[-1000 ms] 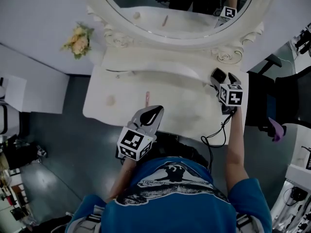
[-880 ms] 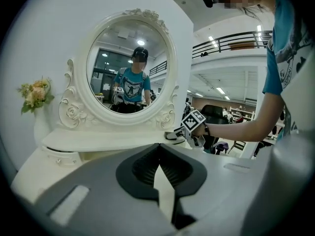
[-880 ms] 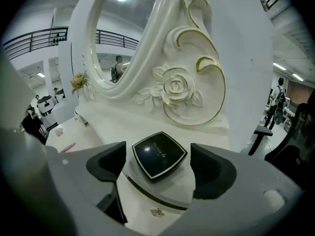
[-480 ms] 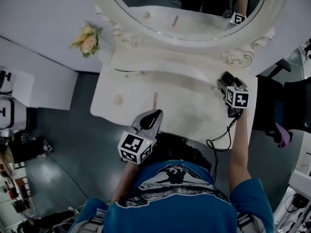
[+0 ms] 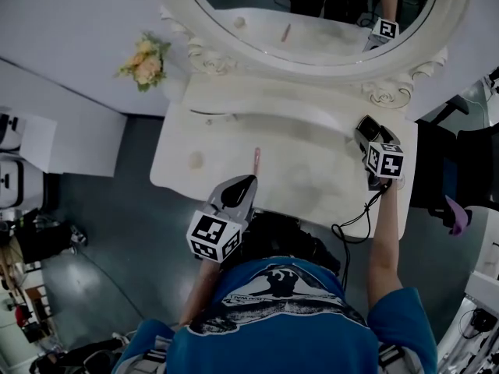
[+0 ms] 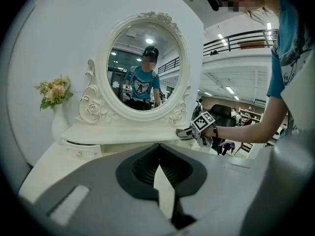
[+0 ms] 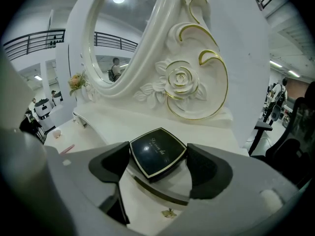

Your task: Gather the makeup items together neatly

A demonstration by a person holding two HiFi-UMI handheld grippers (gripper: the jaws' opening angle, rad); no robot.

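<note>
A black square compact (image 7: 157,154) with a gold rim lies on the white vanity table (image 5: 312,178) at its back right corner, under the mirror's rose carving. My right gripper (image 7: 158,162) has it between its jaws, which are closing; both pads touch the compact's corners. In the head view the right gripper (image 5: 366,131) hides most of the compact. A pink stick (image 5: 256,159) lies at mid-table, and a small round beige item (image 5: 196,160) near the left end. My left gripper (image 5: 236,193) hovers at the front edge, shut and empty.
An oval mirror (image 5: 312,14) in a carved white frame stands at the back, above a raised shelf (image 5: 265,107). A vase of flowers (image 5: 146,61) stands at the back left. A black chair (image 5: 448,170) is right of the table. A cable (image 5: 355,220) hangs from the right gripper.
The head view has shifted, so the table sits further right in the picture. The right gripper stays at the back right corner and the left gripper stays at the front edge.
</note>
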